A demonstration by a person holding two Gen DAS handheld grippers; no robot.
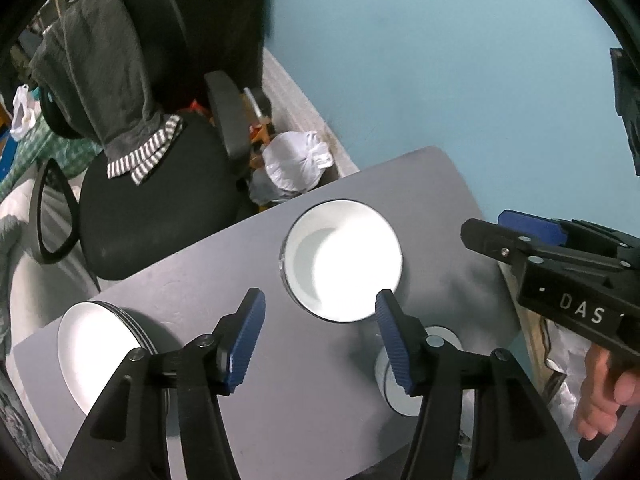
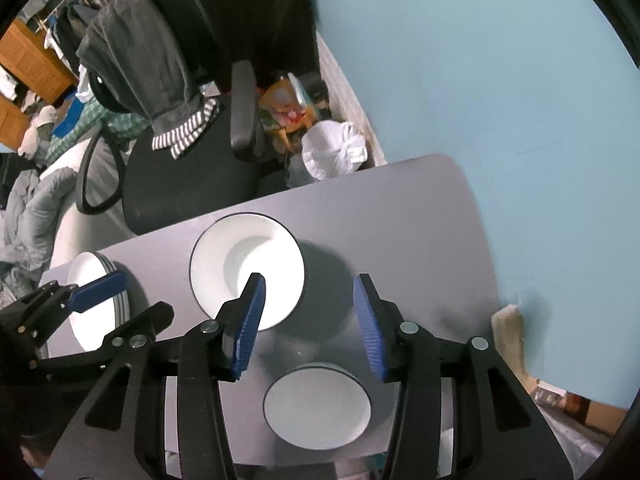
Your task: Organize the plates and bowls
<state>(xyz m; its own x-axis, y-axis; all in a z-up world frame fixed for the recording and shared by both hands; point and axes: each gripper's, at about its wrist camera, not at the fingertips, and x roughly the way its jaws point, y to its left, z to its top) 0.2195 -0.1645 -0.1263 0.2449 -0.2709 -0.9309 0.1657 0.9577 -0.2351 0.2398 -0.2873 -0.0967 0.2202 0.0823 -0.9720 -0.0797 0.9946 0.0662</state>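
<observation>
Both grippers hover above the grey table [image 1: 224, 264], empty — the left gripper [image 1: 320, 332] and the right gripper [image 2: 310, 320] each hold their blue pads wide apart. A white bowl [image 1: 340, 264] sits mid-table, a stack of plates [image 1: 96, 352] at the left edge, and a smaller bowl [image 2: 318, 406] lies nearer — right under the right gripper.

A black office chair [image 2: 188, 192] draped with grey cloth [image 2: 140, 60] stands beside the grey table [image 2: 400, 208].
</observation>
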